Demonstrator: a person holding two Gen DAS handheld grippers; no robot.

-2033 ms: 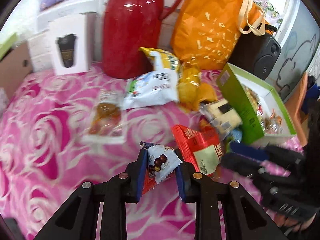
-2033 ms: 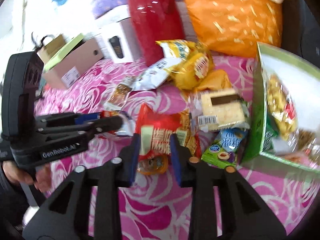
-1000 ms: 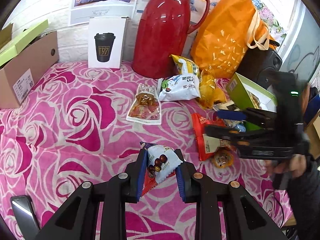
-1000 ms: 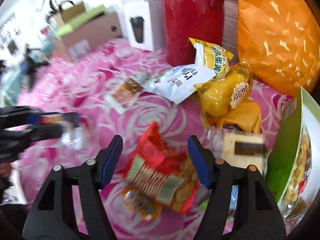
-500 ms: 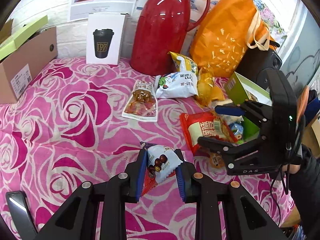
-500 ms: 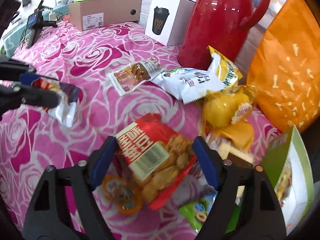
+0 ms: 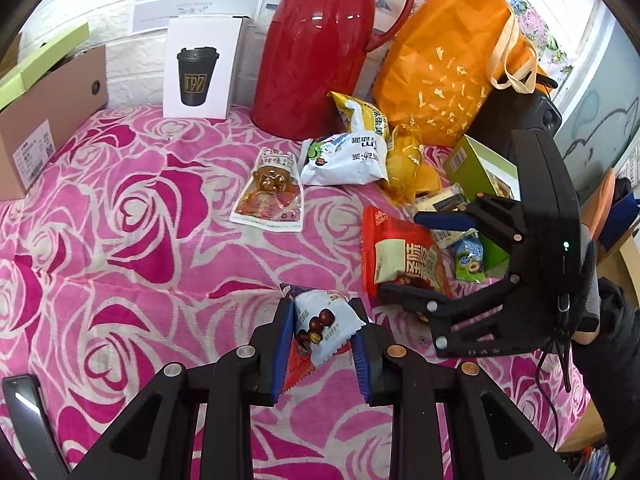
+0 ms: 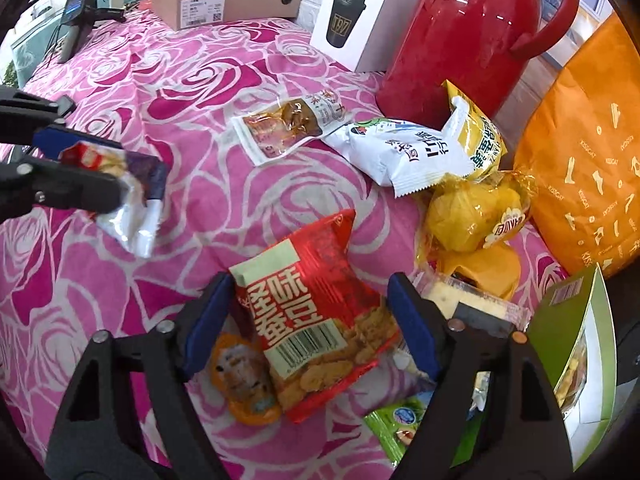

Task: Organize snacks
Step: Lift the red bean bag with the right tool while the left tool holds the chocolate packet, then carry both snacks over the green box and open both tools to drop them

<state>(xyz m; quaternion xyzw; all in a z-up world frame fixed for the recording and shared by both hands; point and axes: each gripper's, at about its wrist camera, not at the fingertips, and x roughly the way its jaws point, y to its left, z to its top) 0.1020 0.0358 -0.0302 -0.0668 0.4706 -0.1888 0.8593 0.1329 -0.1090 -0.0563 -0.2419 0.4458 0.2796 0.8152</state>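
My right gripper (image 8: 308, 320) is spread wide around the red snack bag (image 8: 308, 312), blue pads on either side of it, not yet pinching. Two seconds ago those jaws were nearly shut on this bag; I let go about a second ago, and since then the bag has turned barcode-up on the pink rose cloth (image 8: 168, 80). So the right side reads as a re-grip: release done, new approach lined up, squeeze still to come.

My left gripper (image 7: 320, 328) is unchanged through all of it, clamped on the small white packet with brown balls (image 7: 324, 326), a red wrapper (image 7: 298, 372) tucked under it, held off the cloth.

Relative to the red bag: orange jelly cup (image 8: 244, 380) half under its near-left corner, green box (image 8: 576, 360) to its right with snacks already inside, yellow bags (image 8: 472, 208) behind-right, white bag (image 8: 404, 156) behind. Most snacks are still loose, so the sorting looks early.
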